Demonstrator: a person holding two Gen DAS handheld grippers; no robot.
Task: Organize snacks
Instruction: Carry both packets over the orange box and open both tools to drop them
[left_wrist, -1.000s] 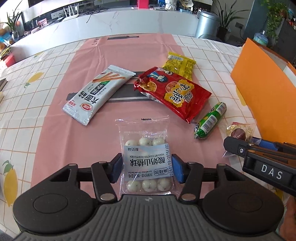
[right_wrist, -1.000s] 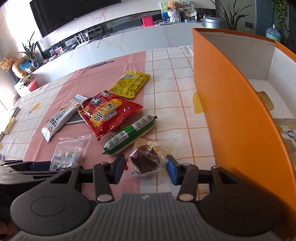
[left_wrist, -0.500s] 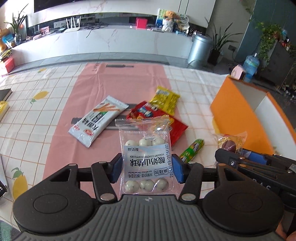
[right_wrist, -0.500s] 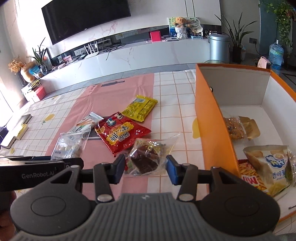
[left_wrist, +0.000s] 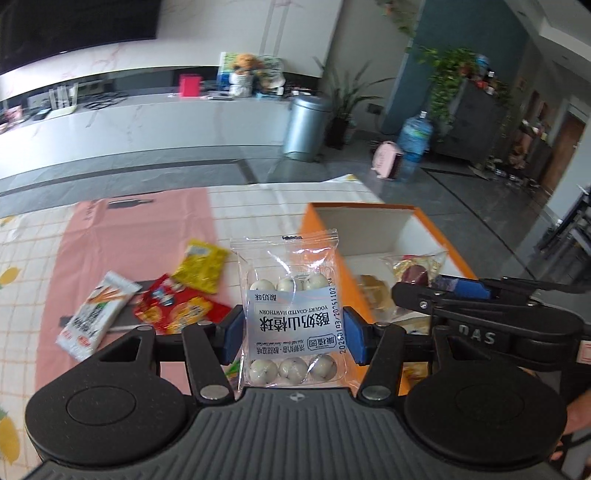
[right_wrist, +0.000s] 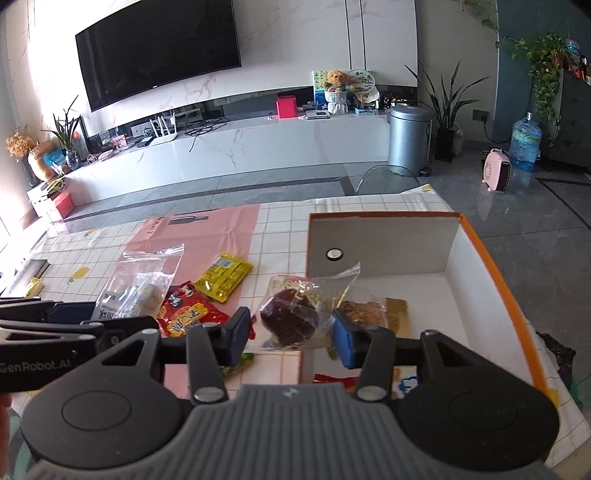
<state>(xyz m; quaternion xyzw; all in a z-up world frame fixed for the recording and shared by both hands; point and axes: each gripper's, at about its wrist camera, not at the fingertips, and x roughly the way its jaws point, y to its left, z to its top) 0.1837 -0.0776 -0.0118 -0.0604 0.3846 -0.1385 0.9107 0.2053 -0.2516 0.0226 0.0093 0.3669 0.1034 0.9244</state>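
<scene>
I'm clamping the left gripper (left_wrist: 293, 328) on the hawthorn bag (left_wrist: 290, 314), raised above the table (left_wrist: 33, 236) | I'm pinching the right gripper (right_wrist: 291, 332) on the brown cake packet (right_wrist: 295, 314) over the orange box (right_wrist: 491, 266) wall | box contents partly hiding behind fingers.

Each camera sits just behind its own gripper, high above the table and looking forward and down along the fingers. The left wrist view faces the orange box (left_wrist: 436, 236) from its left side; the right wrist view looks over the box's near left wall. Both share the box, the yellow packet (left_wrist: 201, 266) (right_wrist: 223, 275) and the far TV counter (right_wrist: 258, 144).
</scene>
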